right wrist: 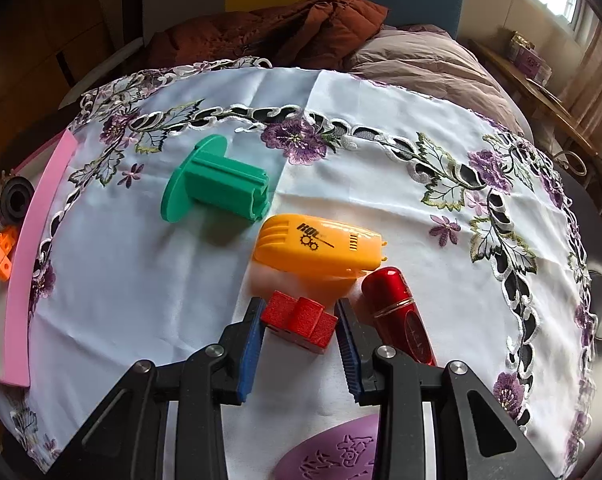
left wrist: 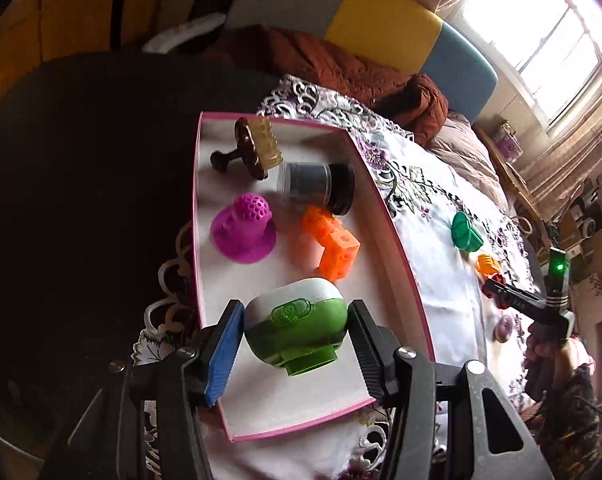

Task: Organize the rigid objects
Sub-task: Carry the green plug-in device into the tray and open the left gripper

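My left gripper (left wrist: 296, 312) is shut on a green-and-white rounded gadget (left wrist: 297, 320), held over the near end of a pink-rimmed white box (left wrist: 385, 216). Inside the box lie a brown brush (left wrist: 257, 148), a clear jar with a black lid (left wrist: 317, 188), a magenta perforated piece (left wrist: 245, 228) and orange linked cubes (left wrist: 329, 240). My right gripper (right wrist: 299, 308) is shut on a red brick (right wrist: 299, 320) low over the embroidered tablecloth (right wrist: 141, 300). Around it lie a green spool (right wrist: 217, 184), an orange toy shell (right wrist: 321, 248) and a red metallic tube (right wrist: 401, 320).
A purple embossed oval (right wrist: 341, 452) lies just under my right gripper. The box's pink wall (right wrist: 33, 248) stands at the cloth's left. A brown jacket (right wrist: 281, 28) and a grey duvet (right wrist: 429, 68) sit beyond the table. The dark tabletop drops off left of the box.
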`<state>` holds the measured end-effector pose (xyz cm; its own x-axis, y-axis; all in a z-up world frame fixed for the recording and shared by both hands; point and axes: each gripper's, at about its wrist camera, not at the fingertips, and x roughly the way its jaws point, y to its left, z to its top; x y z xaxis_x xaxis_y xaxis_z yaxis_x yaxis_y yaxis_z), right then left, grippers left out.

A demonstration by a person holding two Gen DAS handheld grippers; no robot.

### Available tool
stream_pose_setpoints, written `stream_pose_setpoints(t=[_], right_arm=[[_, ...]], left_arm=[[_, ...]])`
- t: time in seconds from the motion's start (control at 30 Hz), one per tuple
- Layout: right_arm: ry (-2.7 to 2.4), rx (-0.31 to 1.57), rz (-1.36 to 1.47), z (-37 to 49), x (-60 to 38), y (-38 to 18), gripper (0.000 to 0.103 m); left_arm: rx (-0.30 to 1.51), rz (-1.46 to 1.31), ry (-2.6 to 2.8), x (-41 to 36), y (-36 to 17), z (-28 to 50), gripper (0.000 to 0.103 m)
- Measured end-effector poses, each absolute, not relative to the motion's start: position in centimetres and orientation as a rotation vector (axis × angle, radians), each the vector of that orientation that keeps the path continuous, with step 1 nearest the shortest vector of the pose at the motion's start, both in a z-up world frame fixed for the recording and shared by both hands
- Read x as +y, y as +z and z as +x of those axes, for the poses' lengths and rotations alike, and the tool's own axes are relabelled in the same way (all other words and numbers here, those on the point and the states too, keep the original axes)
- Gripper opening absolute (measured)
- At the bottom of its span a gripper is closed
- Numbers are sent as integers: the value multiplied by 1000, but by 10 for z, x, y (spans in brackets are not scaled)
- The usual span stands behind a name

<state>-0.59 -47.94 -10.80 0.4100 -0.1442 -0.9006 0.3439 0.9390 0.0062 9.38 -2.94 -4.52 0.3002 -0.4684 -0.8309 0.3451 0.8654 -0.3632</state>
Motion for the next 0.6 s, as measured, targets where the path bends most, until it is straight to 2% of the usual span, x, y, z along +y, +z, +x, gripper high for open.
stream_pose_setpoints(t=[0.3,0.33,0.6], right_arm=[[-333,1108,199,-7,-481,-108,36],[-334,1108,202,-7,-482,-108,36],[-330,1107,191,-6,-481,-109,36]], left_arm=[[1192,-26,-411,-47,-73,137,54],[1200,-33,-415,-48,-77,139,57],[1119,56,-391,-61,-78,128,57]])
